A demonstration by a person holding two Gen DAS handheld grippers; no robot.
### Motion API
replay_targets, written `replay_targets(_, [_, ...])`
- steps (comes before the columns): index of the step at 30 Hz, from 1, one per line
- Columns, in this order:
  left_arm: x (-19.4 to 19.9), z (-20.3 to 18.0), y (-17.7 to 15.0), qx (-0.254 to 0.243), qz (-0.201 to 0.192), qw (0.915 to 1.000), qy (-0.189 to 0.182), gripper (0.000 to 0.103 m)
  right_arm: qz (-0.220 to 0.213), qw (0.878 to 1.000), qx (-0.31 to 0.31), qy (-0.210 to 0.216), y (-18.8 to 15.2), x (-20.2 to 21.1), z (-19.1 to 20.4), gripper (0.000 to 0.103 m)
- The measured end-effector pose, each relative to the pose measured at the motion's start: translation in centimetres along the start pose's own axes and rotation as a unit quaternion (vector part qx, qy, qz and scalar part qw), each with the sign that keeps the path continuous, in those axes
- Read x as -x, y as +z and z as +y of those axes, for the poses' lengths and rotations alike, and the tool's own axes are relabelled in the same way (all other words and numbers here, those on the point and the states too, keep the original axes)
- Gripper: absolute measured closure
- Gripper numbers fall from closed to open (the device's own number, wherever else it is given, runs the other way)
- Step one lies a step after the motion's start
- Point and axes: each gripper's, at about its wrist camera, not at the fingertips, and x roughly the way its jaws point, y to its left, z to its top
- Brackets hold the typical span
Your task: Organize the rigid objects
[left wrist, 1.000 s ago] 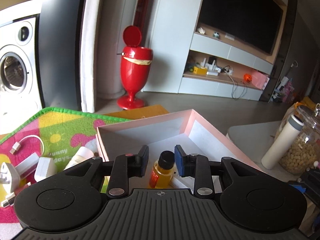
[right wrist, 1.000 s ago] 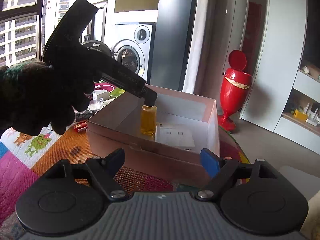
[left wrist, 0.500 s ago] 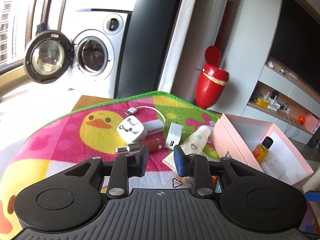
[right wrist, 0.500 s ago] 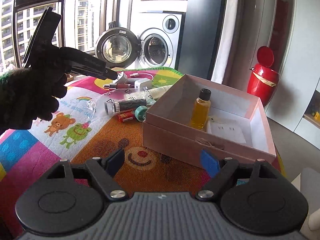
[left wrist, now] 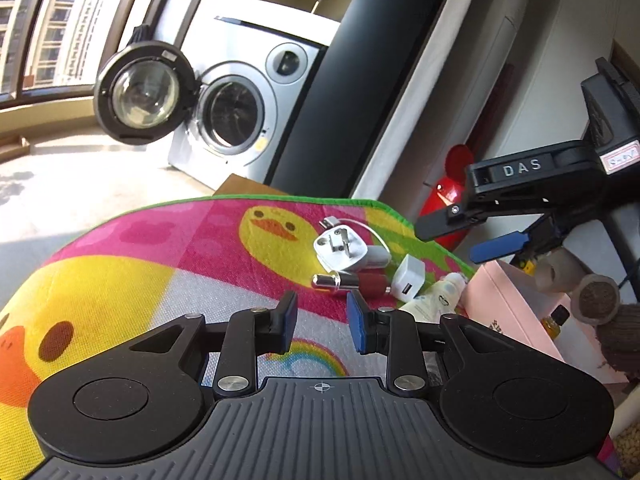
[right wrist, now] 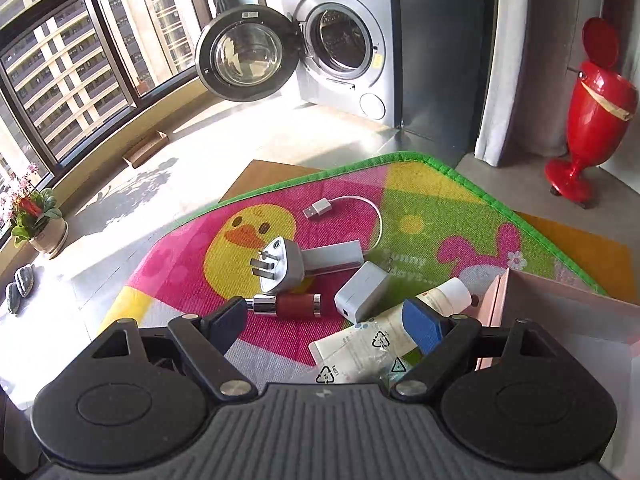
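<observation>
Between the fingers of the left gripper (left wrist: 321,322) there is only the mat (left wrist: 168,264); its jaws stand a narrow gap apart and pinch nothing. Just beyond them, a little to the right, lies a red tube with a silver cap (left wrist: 352,283), and past it a white plug (left wrist: 340,247) leaning on a grey block (left wrist: 378,258), with a white charger cube (left wrist: 408,282) to the right and a white squeeze tube (left wrist: 434,300) nearer the pink box (left wrist: 516,304). A yellow bottle with a black cap (left wrist: 554,322) stands inside the box, mostly hidden by its wall. The right gripper (left wrist: 460,238) hangs above the far right edge of the mat, seen from the left wrist with a gloved hand (left wrist: 600,304) behind it. From its own camera the right gripper (right wrist: 328,322) has its jaws spread wide and empty, over the red tube (right wrist: 292,305) and the charger cube (right wrist: 362,290); the squeeze tube (right wrist: 384,340) runs under its right finger toward the box (right wrist: 560,312). Farther off lie the plug (right wrist: 280,266), the grey block (right wrist: 334,258) and a white USB cable (right wrist: 344,206) on the mat (right wrist: 440,216). Beyond the mat stand a washing machine with its door open (right wrist: 340,40) and a red bin (right wrist: 592,108) at the far right.
</observation>
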Motion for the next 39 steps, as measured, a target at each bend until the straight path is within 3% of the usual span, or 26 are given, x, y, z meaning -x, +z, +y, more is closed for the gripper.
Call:
replay_targets(6, [-0.2,-0.1,-0.2,0.004,0.014,0.9999,-0.004,0.073,0.023,0.998,-0.042,-0.033,3.8,-7.7,0.2,0.018])
replay_targets(13, [0.6,1.1,-0.1,0.039,0.0,0.9991,0.013,0.073,0.058,0.998,-0.015,-0.025,4.7,-11.1,1.7,0.017])
replay_targets(19, [1.2,2.2,0.3,0.067,-0.013,0.9973,0.027,0.073,0.05,0.999,-0.005,-0.011,3.5,-9.7,1.7,0.026])
replay_targets(21, [1.2,2.4,0.3,0.072,-0.014,0.9969,0.029,0.073,0.049,0.999,0.015,-0.015,2.7,-9.2,1.8,0.042])
replay_targets(25, [1.1,2.6,0.4,0.075,-0.01,0.9966,0.033,0.073,0.062,0.997,0.036,0.004,0.8,-7.3,2.0,0.051])
replay_targets(29, [0.7,2.2,0.3,0.067,0.0,0.9974,0.026,0.073,0.091,0.993,0.04,0.055,-2.2,-4.8,2.2,0.054])
replay_targets(35, [0.6,1.4,0.1,0.051,0.01,0.9986,0.014,0.073,0.103,0.988,0.08,0.085,-6.3,-0.8,2.7,0.058])
replay_targets(37, [0.5,1.1,0.0,0.044,0.011,0.9989,0.01,0.073,0.073,0.992,0.079,0.063,-5.4,0.5,2.4,0.058])
replay_targets(39, [0.4,0.9,-0.1,0.039,0.014,0.9991,0.006,0.073,0.047,0.997,0.053,0.017,-3.4,0.8,1.5,0.05])
